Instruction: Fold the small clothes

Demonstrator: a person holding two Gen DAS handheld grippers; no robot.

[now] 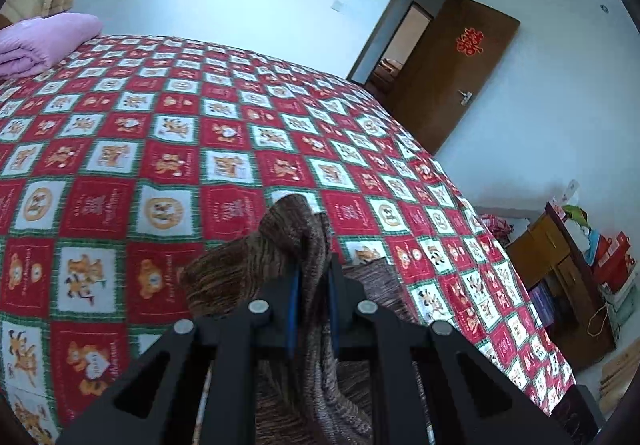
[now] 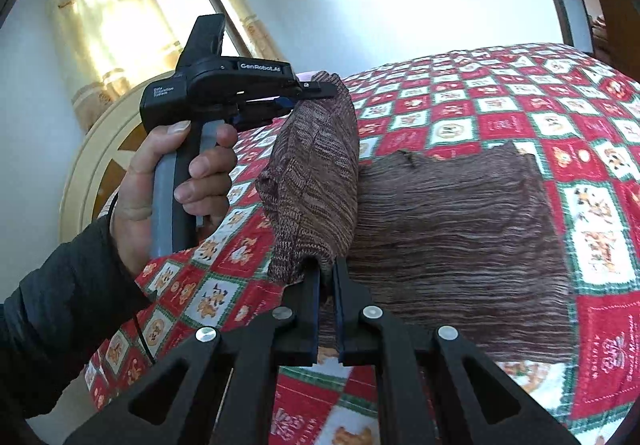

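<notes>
A brown knitted garment (image 2: 460,221) lies spread on the red checked bedspread (image 2: 520,101). Its left edge is lifted off the bed in a raised fold (image 2: 316,181). My right gripper (image 2: 327,277) is shut on the near end of that fold. My left gripper (image 2: 316,91), held in a person's hand (image 2: 160,181), is shut on the far end of the fold. In the left wrist view the brown garment (image 1: 288,241) bunches up between the shut jaws of my left gripper (image 1: 314,269) and hangs down under them.
A folded pink quilt (image 1: 44,41) lies at the bed's far left. An open brown door (image 1: 452,69) and a low wooden cabinet (image 1: 560,265) with boxes stand beyond the bed's right side. A round headboard (image 2: 96,165) and curtained window (image 2: 120,17) are behind the hand.
</notes>
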